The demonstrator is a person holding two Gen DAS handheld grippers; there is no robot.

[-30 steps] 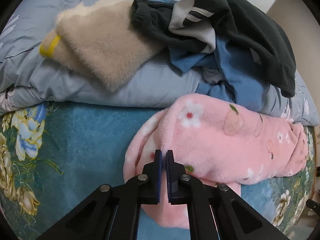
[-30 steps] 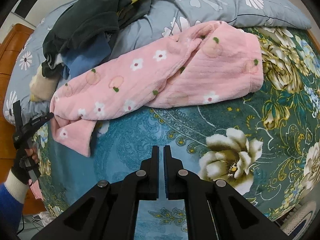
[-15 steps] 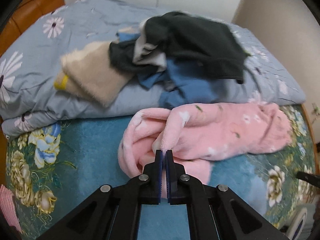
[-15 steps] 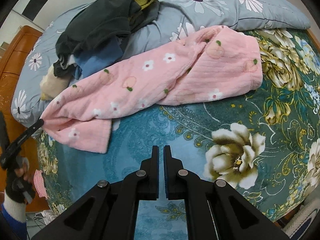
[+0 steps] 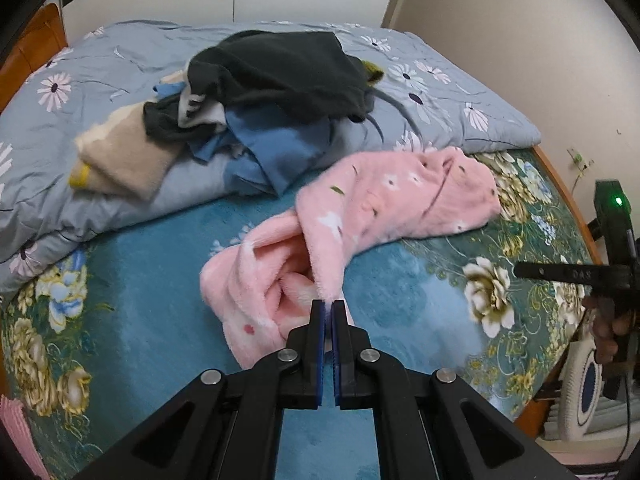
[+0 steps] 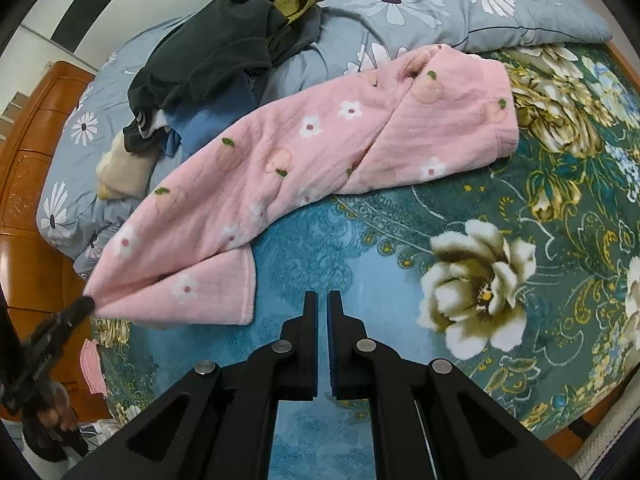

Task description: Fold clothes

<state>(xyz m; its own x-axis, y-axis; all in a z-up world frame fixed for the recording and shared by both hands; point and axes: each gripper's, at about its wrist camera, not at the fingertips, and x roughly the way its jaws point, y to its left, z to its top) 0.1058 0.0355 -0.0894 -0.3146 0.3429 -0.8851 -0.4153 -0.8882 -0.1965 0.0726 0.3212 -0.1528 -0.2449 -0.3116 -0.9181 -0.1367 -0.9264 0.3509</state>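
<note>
The left gripper [image 5: 328,308] has its jaws pinching a fold at one end of the pink fleece garment [image 6: 312,152], lifting that end off the teal flowered bedspread [image 6: 500,248] so the fabric stretches in a long band across the bed. The garment's far end lies flat near the edge of the grey-blue daisy quilt [image 5: 100,76], partly overlapping it. The right gripper [image 6: 323,320] hangs over bare bedspread just beside the garment's lower hem, its jaws nearly pressed together with only a thin slit between them and nothing caught there. Behind the pink piece, on the quilt, sits a heap of other clothes: a dark charcoal top [image 5: 288,72] on top, a blue garment [image 5: 280,144] under it, and a beige fluffy piece [image 5: 124,160] off to one side. A wooden headboard [image 6: 32,152] stands beyond the quilt.
</note>
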